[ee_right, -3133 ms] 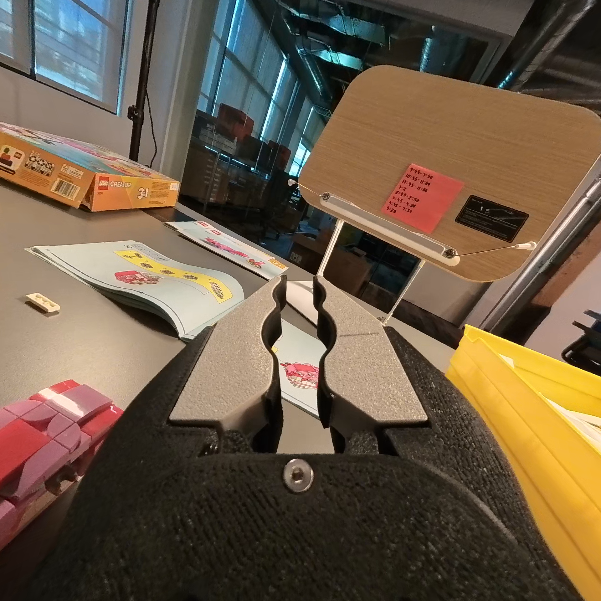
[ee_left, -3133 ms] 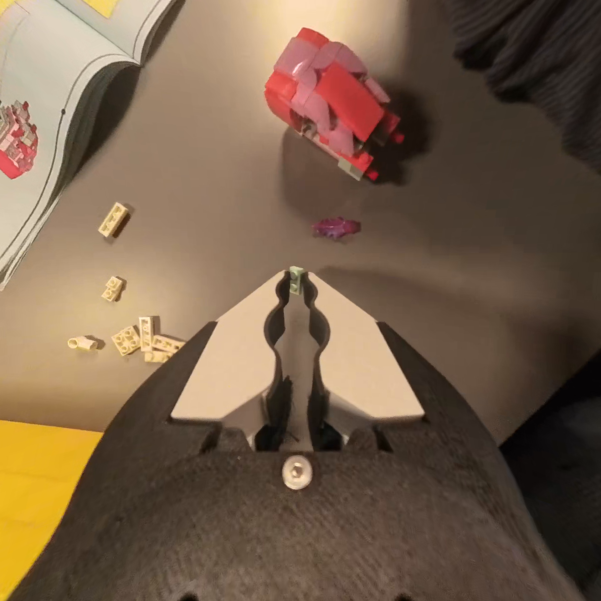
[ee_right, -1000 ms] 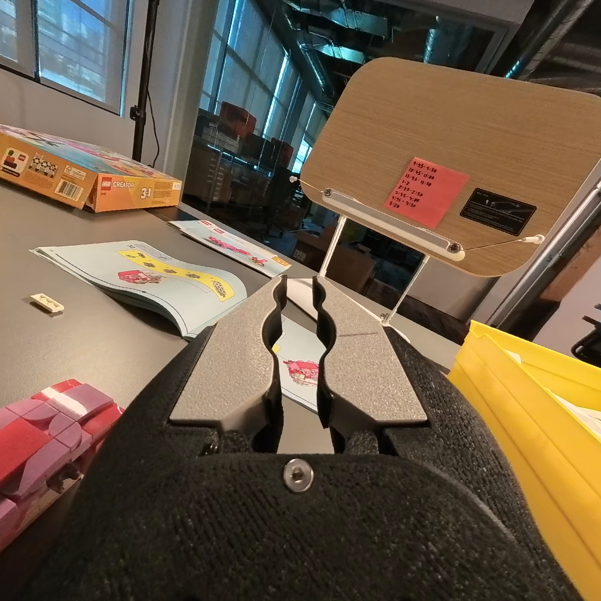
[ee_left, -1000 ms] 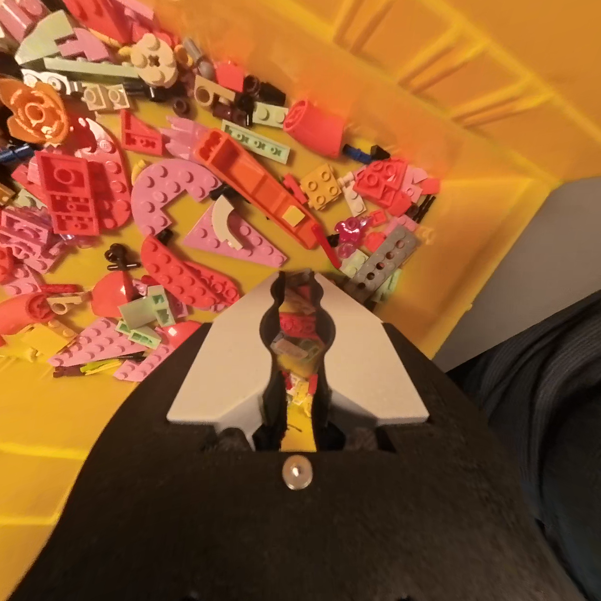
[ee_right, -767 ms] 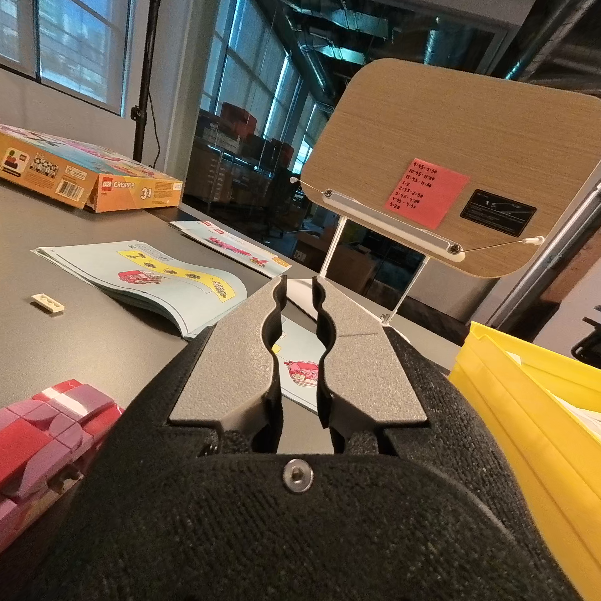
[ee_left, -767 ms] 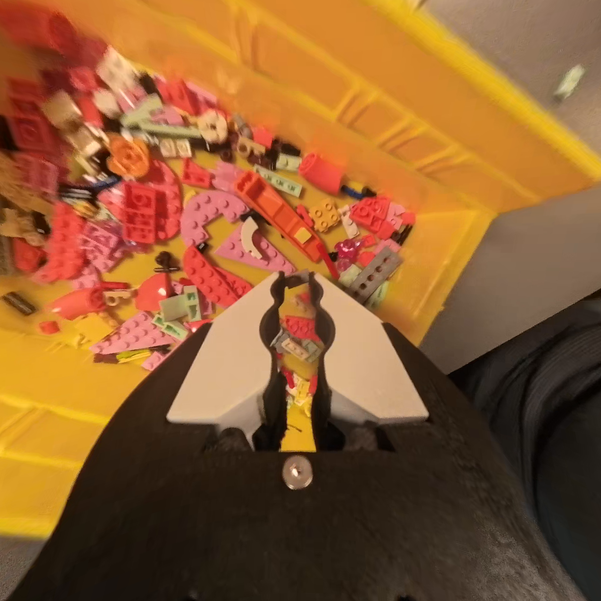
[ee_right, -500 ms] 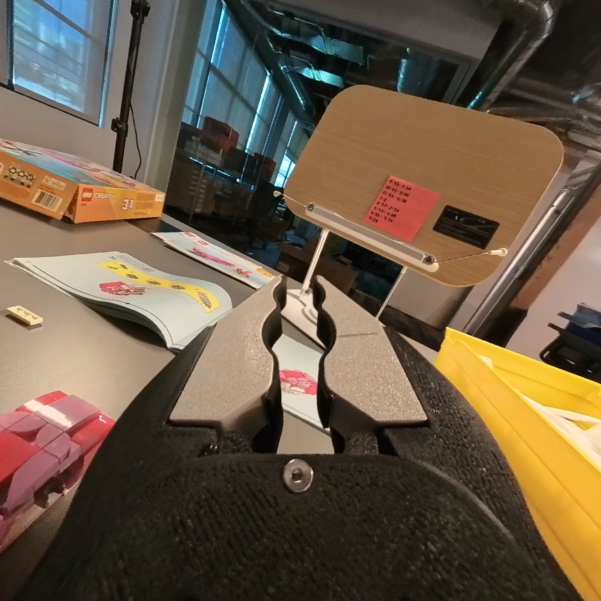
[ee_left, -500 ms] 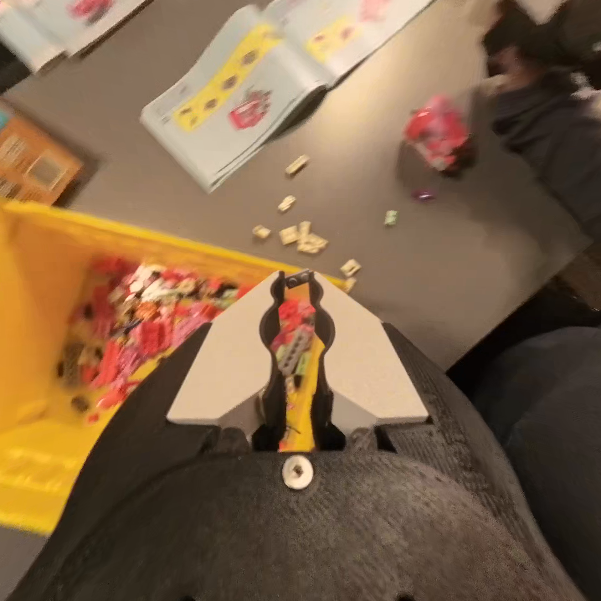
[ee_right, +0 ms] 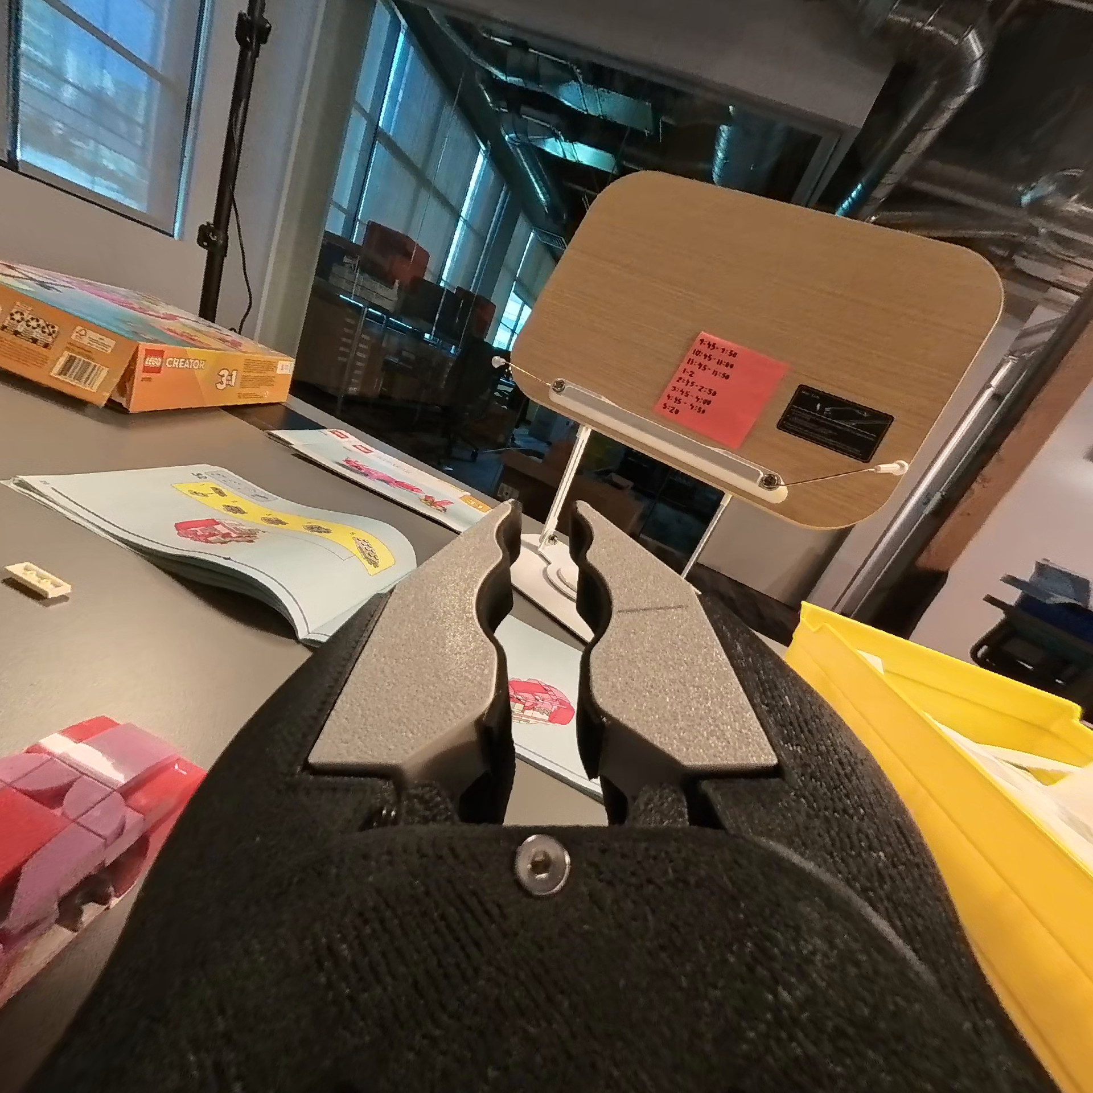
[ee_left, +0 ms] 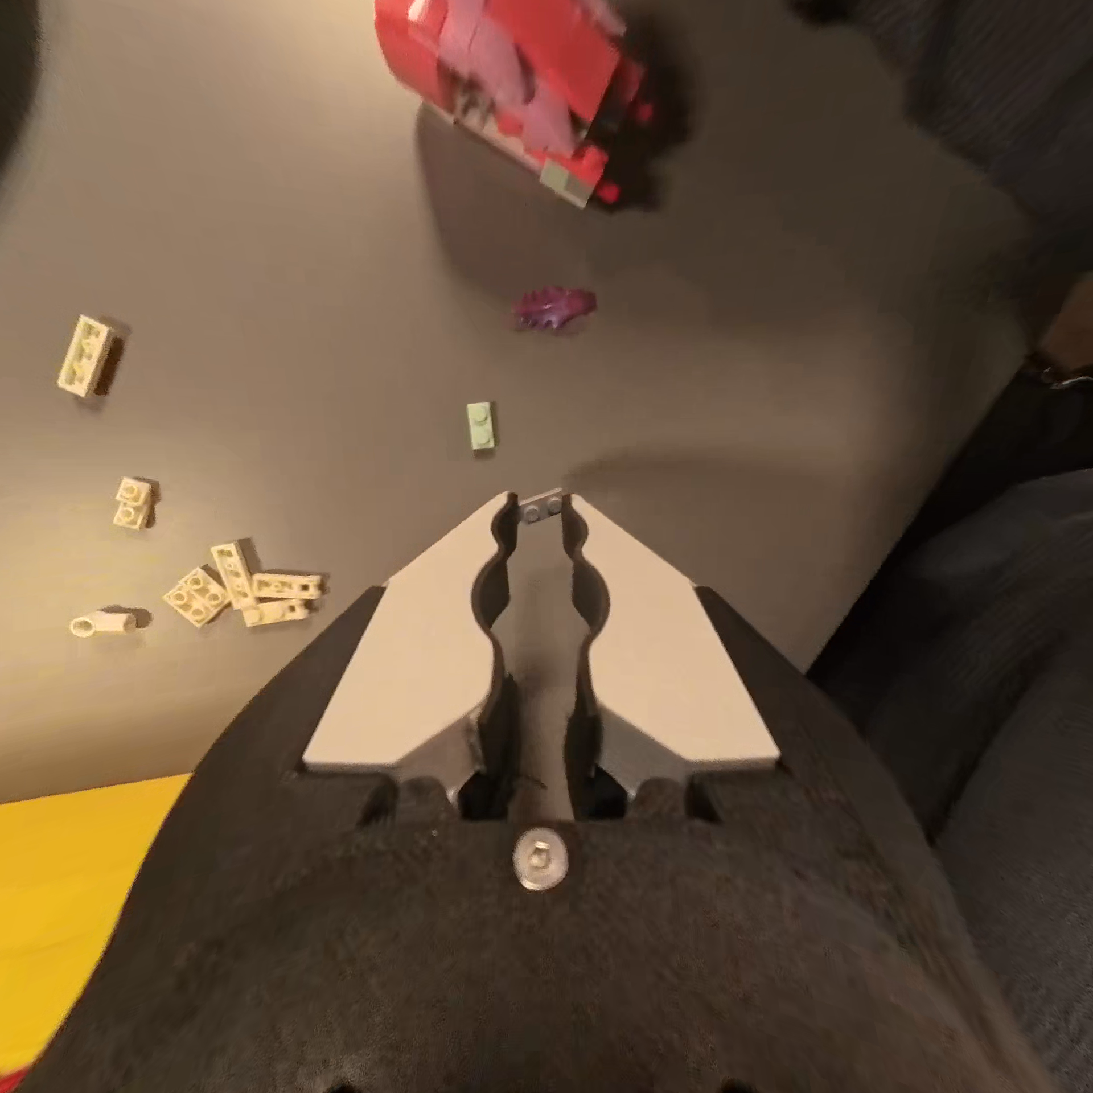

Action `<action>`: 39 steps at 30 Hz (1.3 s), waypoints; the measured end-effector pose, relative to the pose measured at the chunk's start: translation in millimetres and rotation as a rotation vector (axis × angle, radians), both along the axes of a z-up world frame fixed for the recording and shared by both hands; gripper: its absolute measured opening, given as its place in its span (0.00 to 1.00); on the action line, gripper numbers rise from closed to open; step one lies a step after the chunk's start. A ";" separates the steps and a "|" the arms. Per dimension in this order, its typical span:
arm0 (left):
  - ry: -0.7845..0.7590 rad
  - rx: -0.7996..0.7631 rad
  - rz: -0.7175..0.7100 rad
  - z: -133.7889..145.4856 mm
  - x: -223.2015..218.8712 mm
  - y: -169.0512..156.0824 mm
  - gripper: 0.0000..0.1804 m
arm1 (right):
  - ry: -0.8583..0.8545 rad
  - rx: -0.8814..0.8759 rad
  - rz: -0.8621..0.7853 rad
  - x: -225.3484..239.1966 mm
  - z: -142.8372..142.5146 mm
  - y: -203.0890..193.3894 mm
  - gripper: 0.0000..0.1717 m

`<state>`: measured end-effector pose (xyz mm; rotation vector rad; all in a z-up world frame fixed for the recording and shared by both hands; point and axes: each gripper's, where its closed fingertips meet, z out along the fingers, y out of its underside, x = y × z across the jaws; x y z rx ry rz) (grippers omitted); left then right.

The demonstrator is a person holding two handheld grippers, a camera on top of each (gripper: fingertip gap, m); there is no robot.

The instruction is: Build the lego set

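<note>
Left wrist view, left to right. Yellow bin point(ee_left: 71, 875) corner at near left. Scattered cream bricks point(ee_left: 236, 585) on the grey table point(ee_left: 266, 236): one lone piece point(ee_left: 87, 353) farther out, a pair point(ee_left: 135, 501) nearer, then a small heap with a round pin point(ee_left: 103, 622) beside it. Pale green two-stud plate point(ee_left: 481, 427) lies flat just beyond the fingertips, apart from them. Left gripper point(ee_left: 539, 507) is clamped on a small grey two-stud plate point(ee_left: 540, 507), held crosswise at the very tips, both pads against its ends. Purple spiky piece point(ee_left: 553, 307) farther out; red and pink brick model point(ee_left: 514, 89) at the far edge, blurred. Dark fabric point(ee_left: 976, 650) off the table's right edge.

Right wrist view, left to right. Orange box point(ee_right: 136, 349) at far left, a cream plate point(ee_right: 36, 578) on the table, the red and pink model at near left. Open instruction booklet point(ee_right: 225, 532), second booklet point(ee_right: 384, 467) beyond. Right gripper point(ee_right: 545, 513) has its jaws a little apart with nothing between them, low over the table. Wooden book stand point(ee_right: 769, 331) with a pink note point(ee_right: 718, 387) stands ahead. Yellow bin at right.
</note>
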<state>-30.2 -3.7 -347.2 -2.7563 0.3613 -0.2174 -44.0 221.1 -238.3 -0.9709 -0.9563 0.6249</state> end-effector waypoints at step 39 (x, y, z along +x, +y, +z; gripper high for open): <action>0.093 0.337 0.748 89.9 -190.3 -139.7 0.19 | -0.030 -0.001 0.025 -5.6 -7.0 -3.1 0.08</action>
